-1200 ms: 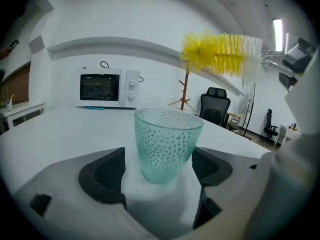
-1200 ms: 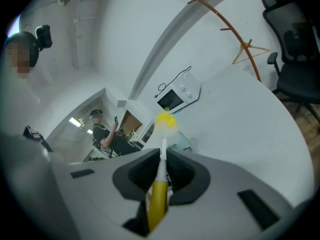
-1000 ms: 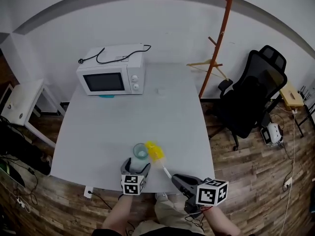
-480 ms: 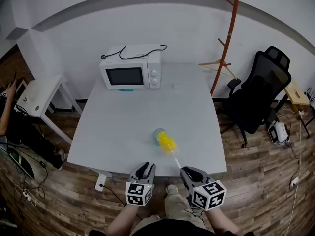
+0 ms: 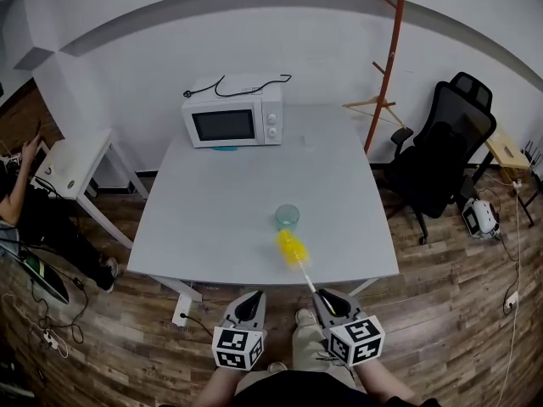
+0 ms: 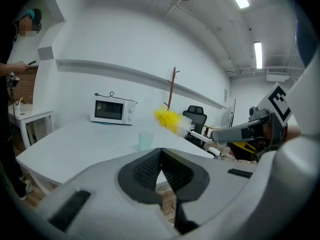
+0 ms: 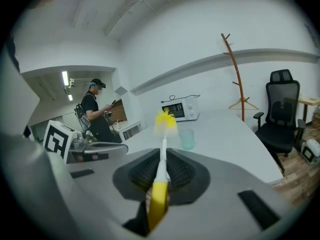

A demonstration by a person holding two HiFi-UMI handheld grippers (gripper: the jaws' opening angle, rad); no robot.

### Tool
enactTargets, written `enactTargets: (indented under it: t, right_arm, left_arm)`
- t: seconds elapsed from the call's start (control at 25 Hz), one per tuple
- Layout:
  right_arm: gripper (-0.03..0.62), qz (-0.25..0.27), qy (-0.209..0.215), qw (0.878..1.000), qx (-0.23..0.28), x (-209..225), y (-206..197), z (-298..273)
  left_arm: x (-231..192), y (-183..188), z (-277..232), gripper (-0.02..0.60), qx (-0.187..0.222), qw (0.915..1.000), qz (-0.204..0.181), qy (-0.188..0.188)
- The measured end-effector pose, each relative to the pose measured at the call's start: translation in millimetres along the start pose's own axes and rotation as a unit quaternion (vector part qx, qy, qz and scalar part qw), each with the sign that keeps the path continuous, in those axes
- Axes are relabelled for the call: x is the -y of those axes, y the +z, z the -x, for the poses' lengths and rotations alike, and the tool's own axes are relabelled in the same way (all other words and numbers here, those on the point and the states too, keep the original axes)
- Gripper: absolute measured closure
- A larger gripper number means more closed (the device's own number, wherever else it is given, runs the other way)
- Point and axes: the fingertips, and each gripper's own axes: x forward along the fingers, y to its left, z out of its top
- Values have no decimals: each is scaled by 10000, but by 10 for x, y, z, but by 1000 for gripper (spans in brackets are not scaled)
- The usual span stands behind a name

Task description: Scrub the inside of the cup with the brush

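A pale green translucent cup [image 5: 288, 217] stands upright and alone near the front of the grey table [image 5: 212, 202]. My right gripper [image 5: 327, 299] is shut on the white-and-yellow handle of a brush. The brush's yellow bristle head [image 5: 291, 248] hangs in the air just short of the cup. In the right gripper view the handle [image 7: 161, 164] runs out between the jaws toward the cup [image 7: 187, 138]. My left gripper [image 5: 252, 299] is back past the table's front edge. Its jaws [image 6: 160, 154] have just been closing and are now shut with nothing between them.
A white microwave [image 5: 235, 121] sits at the table's back edge. A black office chair [image 5: 441, 155] and a wooden coat stand [image 5: 386, 66] are to the right. A small white side table [image 5: 72, 164] and a person [image 7: 95, 116] are to the left.
The left gripper left the cup, drew back off the table and closed. The right gripper pulled the brush back from the cup. The cup stays standing.
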Motion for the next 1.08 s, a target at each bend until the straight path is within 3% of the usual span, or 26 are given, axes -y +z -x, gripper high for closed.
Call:
enactTargets:
  t: [0.44,1.08]
  right_arm:
    - [545,125,138,9998,40,-248,-2,1]
    - [545,86,89,9999,102,-182,-9,102]
  left_arm:
    - [95,113,153,563,97,9996,-71,-238]
    - [196,210,77,563,183,9993,-72,-310]
